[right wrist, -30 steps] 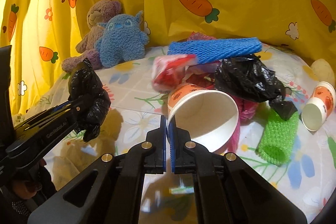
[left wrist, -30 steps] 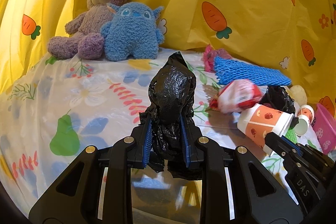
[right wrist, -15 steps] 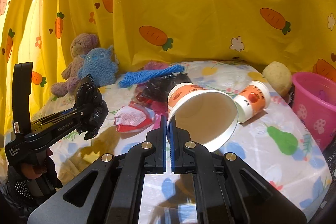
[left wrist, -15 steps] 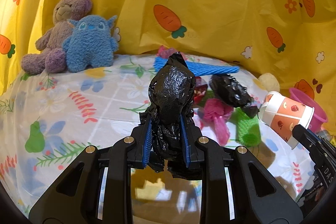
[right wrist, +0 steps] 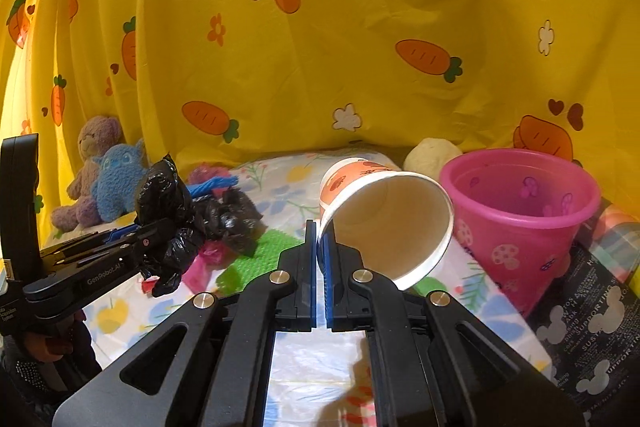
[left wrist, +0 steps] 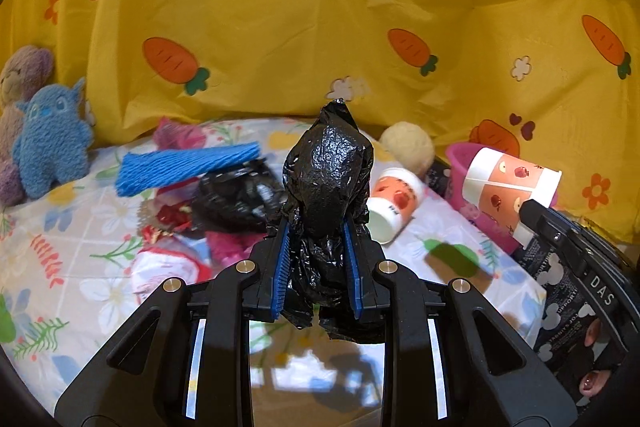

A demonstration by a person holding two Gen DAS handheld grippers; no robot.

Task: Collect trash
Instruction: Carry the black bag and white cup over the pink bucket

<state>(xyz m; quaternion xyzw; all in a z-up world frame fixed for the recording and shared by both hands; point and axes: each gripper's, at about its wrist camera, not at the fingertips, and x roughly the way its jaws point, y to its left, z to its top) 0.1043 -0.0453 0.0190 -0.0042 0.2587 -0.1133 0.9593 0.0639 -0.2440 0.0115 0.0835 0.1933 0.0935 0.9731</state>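
Both hands are carrying trash toward the pink bucket [right wrist: 520, 219], as I judge it: the delivery step of the collecting. Nearest, the right gripper [right wrist: 320, 247] is clenching the rim of a paper cup [right wrist: 384, 219], which is lying tilted on its side with its white mouth facing the camera, an orange fruit print on its wall. It is hanging just left of the bucket, short of the rim. To the left, the left gripper [left wrist: 318, 251] is squeezing a crumpled black plastic bag [left wrist: 328, 187], glossy and bunched to a peak above the pads. The next move seems to call for lifting the cup over the bucket's rim before letting go, then the bag. Farther off on the flowered tablecloth [left wrist: 80, 267], a second cup [left wrist: 394, 203], a blue foam net [left wrist: 188, 167] and another black bag [left wrist: 236, 195] are waiting.
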